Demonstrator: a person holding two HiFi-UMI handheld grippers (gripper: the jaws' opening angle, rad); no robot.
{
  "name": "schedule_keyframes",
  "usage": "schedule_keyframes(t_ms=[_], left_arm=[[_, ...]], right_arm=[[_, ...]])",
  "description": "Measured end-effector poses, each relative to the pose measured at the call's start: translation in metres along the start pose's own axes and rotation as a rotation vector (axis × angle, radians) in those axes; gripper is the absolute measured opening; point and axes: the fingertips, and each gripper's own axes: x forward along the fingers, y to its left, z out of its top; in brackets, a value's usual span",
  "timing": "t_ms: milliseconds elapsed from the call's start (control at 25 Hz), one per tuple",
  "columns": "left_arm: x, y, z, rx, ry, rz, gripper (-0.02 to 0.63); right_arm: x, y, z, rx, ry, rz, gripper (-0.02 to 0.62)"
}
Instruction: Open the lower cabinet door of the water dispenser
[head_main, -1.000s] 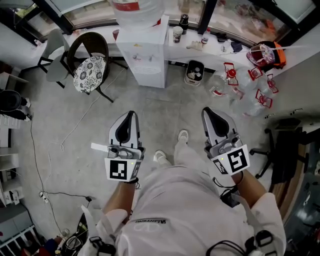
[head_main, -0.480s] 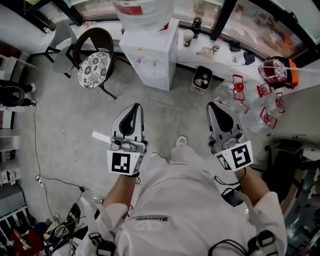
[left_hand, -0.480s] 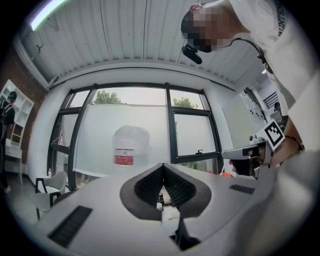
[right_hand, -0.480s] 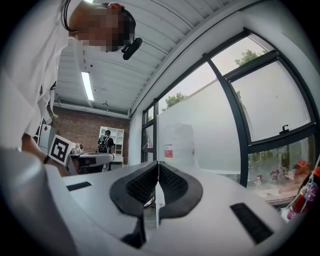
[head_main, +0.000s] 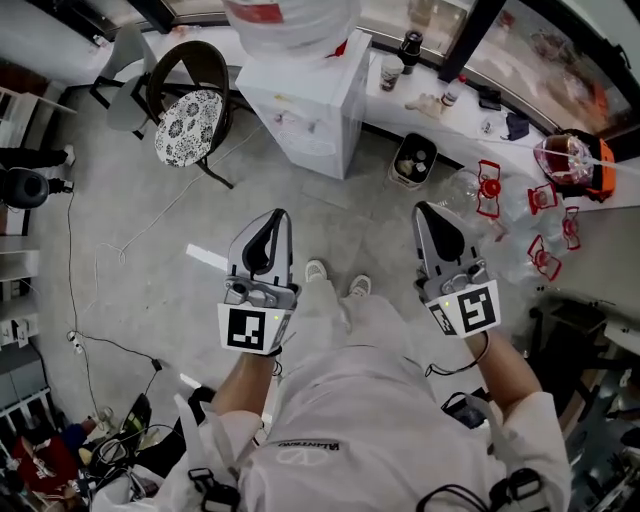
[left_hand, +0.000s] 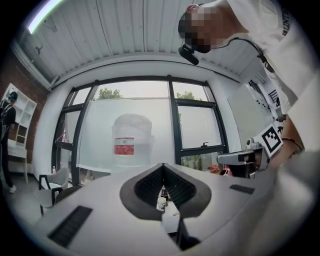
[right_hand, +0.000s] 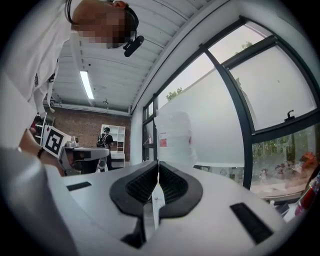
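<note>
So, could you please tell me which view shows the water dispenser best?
The head view: the water dispenser shows its white body and front from above. Both gripper views show only its bottle, with the body mostly hidden behind the jaws.

This looks like an office-cum-workshop space: a bare concrete floor (head_main: 150, 290) with loose cables (head_main: 70, 270) trailing over it, a brick wall (right_hand: 86, 123) with white shelving (right_hand: 116, 136), and a ribbed ceiling (left_hand: 125, 27) carrying a tube light (right_hand: 86, 84). Tall dark-framed windows (left_hand: 172, 115) run above a long white counter (head_main: 465, 122) — with a bottled water dispenser (head_main: 305, 110), a round chair (head_main: 187, 125) and empty water jugs (head_main: 462, 187) standing about.
</note>
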Motion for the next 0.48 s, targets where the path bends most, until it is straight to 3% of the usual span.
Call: schedule_keyframes(t_ms=[200, 480], left_arm=[[0.033, 0.019, -0.064, 0.005, -0.034, 0.002, 0.002], [0.074, 0.04, -0.225, -0.028, -0.018, -0.035, 0.002]], right_arm=[[0.04, -0.019, -0.069, 0.014, 0.0, -0.014, 0.017], [0.104, -0.046, -0.215, 0.045, -0.018, -0.036, 0.017]])
